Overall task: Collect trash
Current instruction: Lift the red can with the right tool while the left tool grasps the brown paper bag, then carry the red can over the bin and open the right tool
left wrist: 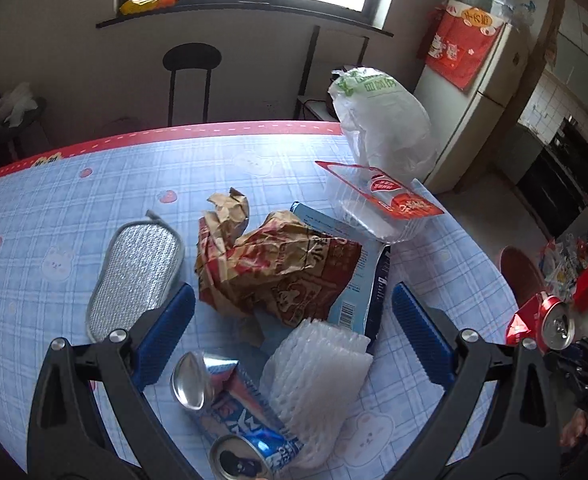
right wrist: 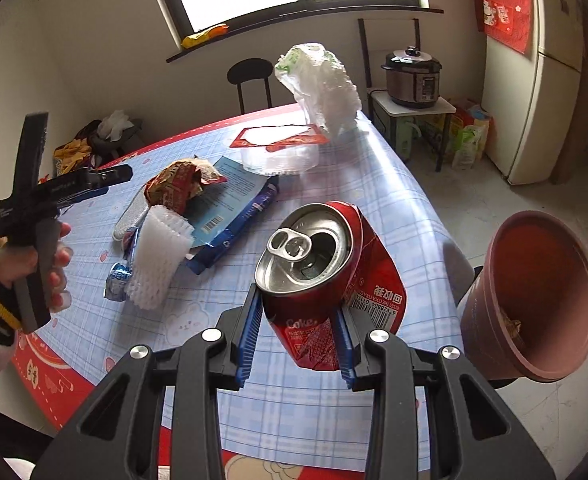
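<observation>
My right gripper (right wrist: 298, 332) is shut on a crushed red Coke can (right wrist: 318, 272), held above the table's near edge. A brown plastic bin (right wrist: 534, 300) gapes just to its right, off the table. My left gripper (left wrist: 294, 332) stands open over a trash pile, with nothing between its pads. In the pile are a crumpled brown-and-red paper bag (left wrist: 278, 268), a white foam net (left wrist: 318, 380), a crushed blue can (left wrist: 234, 420) and a flattened blue box (left wrist: 358, 280). Beyond them lie a clear plastic tub with a red label (left wrist: 378, 204) and a white plastic bag (left wrist: 382, 124).
A silver padded mat (left wrist: 134, 280) lies left of the pile on the blue plaid tablecloth (left wrist: 74, 200). A black chair (right wrist: 250, 76) stands behind the table. A rice cooker (right wrist: 412, 76) on a small stand and a fridge (right wrist: 534, 80) are at the right.
</observation>
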A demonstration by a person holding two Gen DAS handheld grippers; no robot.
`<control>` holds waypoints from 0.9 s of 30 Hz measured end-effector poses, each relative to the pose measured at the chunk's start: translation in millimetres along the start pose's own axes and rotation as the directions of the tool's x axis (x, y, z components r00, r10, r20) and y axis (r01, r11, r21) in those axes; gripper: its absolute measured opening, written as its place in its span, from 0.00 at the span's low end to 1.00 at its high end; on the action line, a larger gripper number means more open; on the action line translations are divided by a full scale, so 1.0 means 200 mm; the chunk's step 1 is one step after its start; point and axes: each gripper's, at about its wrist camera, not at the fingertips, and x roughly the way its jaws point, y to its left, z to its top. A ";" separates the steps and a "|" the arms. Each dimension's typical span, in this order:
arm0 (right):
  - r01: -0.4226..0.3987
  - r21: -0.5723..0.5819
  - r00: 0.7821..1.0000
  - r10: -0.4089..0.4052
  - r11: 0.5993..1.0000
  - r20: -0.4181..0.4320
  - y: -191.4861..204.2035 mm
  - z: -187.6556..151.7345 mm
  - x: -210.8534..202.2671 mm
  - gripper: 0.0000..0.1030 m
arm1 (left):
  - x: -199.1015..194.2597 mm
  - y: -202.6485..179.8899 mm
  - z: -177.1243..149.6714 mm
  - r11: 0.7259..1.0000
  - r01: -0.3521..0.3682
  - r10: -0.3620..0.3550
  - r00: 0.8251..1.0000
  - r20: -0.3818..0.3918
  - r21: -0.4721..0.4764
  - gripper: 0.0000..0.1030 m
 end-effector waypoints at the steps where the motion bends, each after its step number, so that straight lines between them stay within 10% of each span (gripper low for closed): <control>1: 0.005 0.008 1.000 -0.005 1.000 0.001 -0.03 -0.01 -0.01 0.33 | 0.06 -0.04 0.02 0.998 -0.020 0.021 1.000 -0.014 0.052 0.95; 7: 0.016 0.057 1.000 -0.015 0.998 -0.005 -0.16 -0.04 -0.01 0.33 | 0.32 -0.14 0.08 0.960 -0.102 0.127 0.988 -0.082 0.261 0.95; 15: -0.008 0.054 1.000 0.008 0.999 -0.003 -0.18 -0.02 -0.01 0.33 | 0.47 -0.06 0.13 0.969 -0.108 0.143 0.978 -0.150 0.221 0.90; 27: -0.042 0.021 0.999 0.042 0.999 0.018 -0.10 0.02 -0.05 0.33 | 0.12 0.05 0.16 0.976 -0.077 0.086 0.996 -0.034 0.204 0.79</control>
